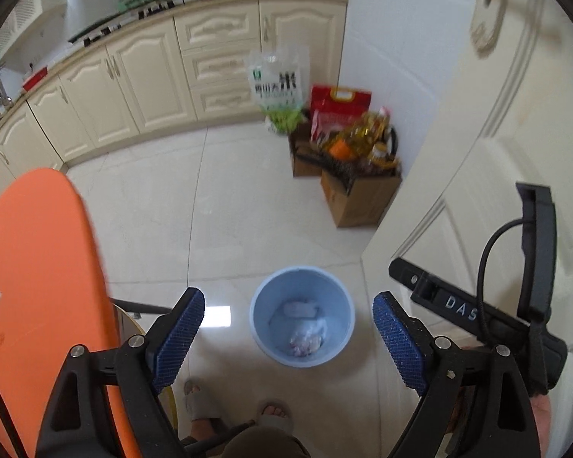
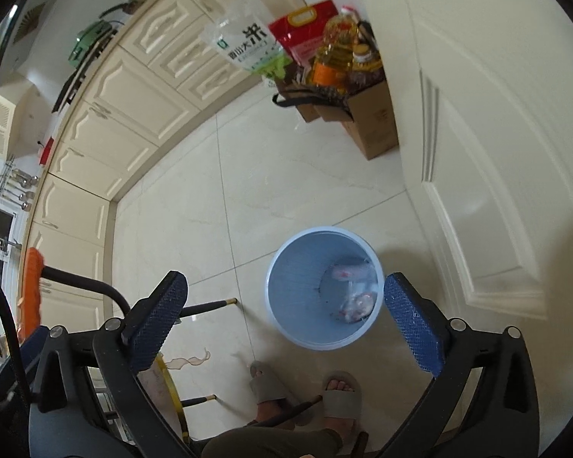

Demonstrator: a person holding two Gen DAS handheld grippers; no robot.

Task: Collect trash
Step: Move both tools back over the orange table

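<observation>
Blue-padded jaws of the left hand-held gripper (image 1: 288, 337) stand apart and empty; only its view shows the orange surface (image 1: 42, 267) to its left and the right hand-held gripper (image 2: 286, 322), likewise spread empty. Ahead of both, the blue bin (image 1: 301, 315) (image 2: 324, 288) holds crumpled wrappers (image 1: 305, 337) (image 2: 357, 301); the right view shows both slippered feet (image 2: 305, 389) whole.
</observation>
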